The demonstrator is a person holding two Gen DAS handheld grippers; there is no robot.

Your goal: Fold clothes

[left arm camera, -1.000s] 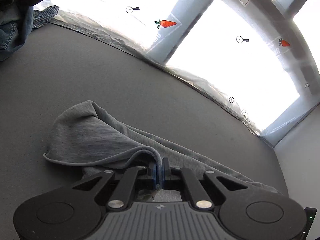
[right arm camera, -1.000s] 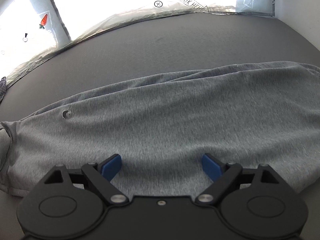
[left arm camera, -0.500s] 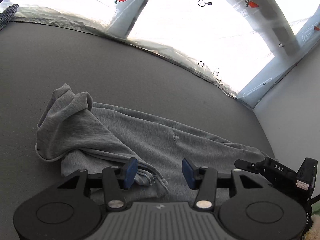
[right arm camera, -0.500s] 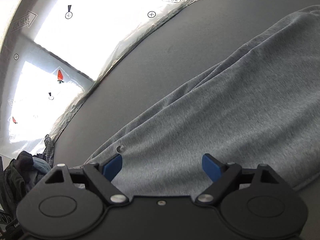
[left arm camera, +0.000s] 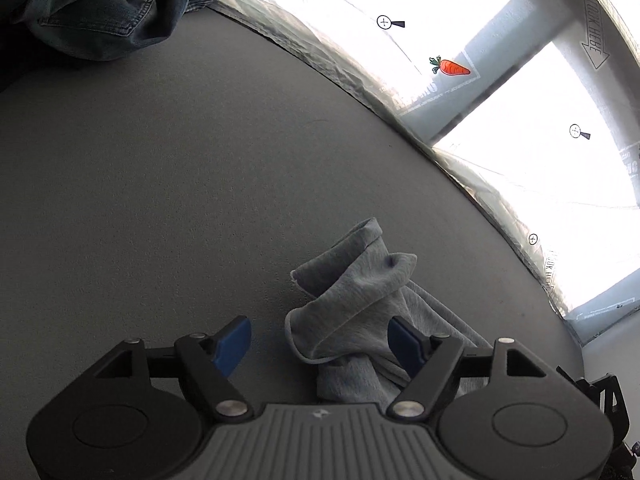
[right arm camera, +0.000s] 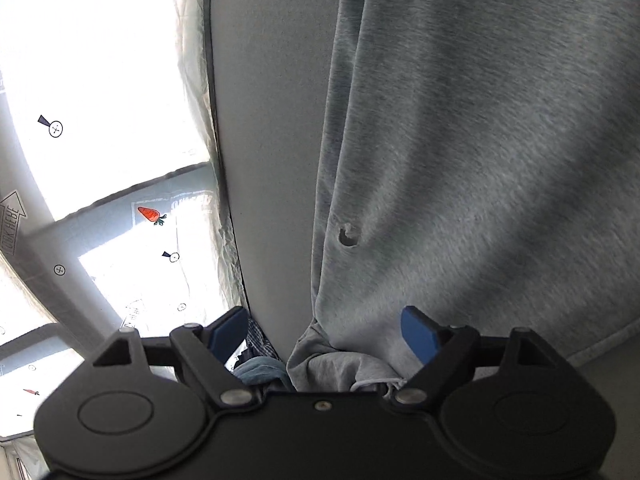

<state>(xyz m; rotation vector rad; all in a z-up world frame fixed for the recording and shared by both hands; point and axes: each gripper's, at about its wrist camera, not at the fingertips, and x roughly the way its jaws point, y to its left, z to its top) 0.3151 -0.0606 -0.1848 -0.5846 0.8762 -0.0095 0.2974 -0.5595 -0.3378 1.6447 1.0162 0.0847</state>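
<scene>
Left gripper (left arm camera: 318, 342) jaws apart, holding nothing | right gripper (right arm camera: 324, 330) jaws apart, holding nothing | grey garment (left arm camera: 356, 292) bunched on the dark table (left arm camera: 160, 180) between and beyond the left fingers | denim pile (left arm camera: 100, 8) far left | carrot sticker (left arm camera: 450, 67) far right

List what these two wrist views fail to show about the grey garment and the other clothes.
- Grey garment: its near end is hidden behind the left gripper body in the left wrist view.
- Its far end is cut off by the frame's top edge in the right wrist view.
- Jeans: cropped by the frame corner in the left wrist view.
</scene>
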